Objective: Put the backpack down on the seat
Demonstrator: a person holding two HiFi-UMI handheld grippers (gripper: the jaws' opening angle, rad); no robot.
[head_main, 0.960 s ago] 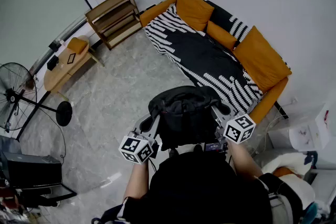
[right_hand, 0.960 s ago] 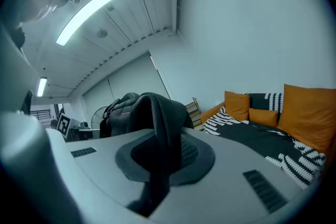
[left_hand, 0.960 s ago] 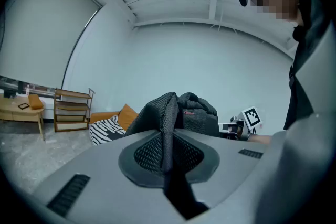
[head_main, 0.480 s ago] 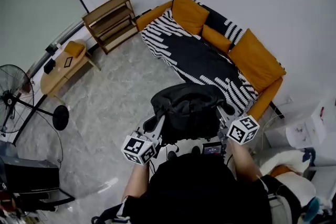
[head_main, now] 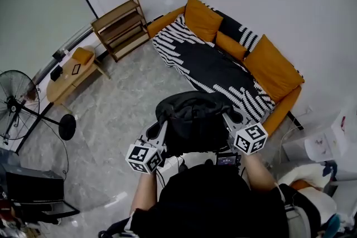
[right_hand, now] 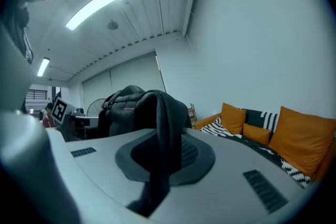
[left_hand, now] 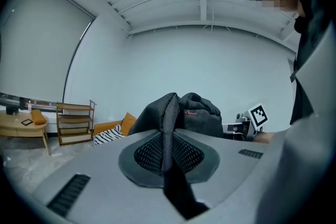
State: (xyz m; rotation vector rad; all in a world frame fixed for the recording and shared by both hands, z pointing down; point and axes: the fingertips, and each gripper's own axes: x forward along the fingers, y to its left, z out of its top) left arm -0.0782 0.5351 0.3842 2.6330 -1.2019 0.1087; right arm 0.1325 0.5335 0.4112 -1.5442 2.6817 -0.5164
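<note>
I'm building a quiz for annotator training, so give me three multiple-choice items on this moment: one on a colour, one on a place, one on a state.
1. What colour are the back cushions on the striped-cover sofa?
A. green
B. orange
C. white

2. Where is the black fabric backpack?
A. lying on the sofa
B. on a wooden shelf
C. hanging between the left gripper and the right gripper, over the floor

3. How do the left gripper's jaws stand?
A. wide apart, empty
B. shut on a mesh backpack strap
C. shut on a cushion

Key: 1 B, the head view shows them orange. 2 C, both grippers hold it up. 3 B, the left gripper view shows the strap pinched between the jaws.
</note>
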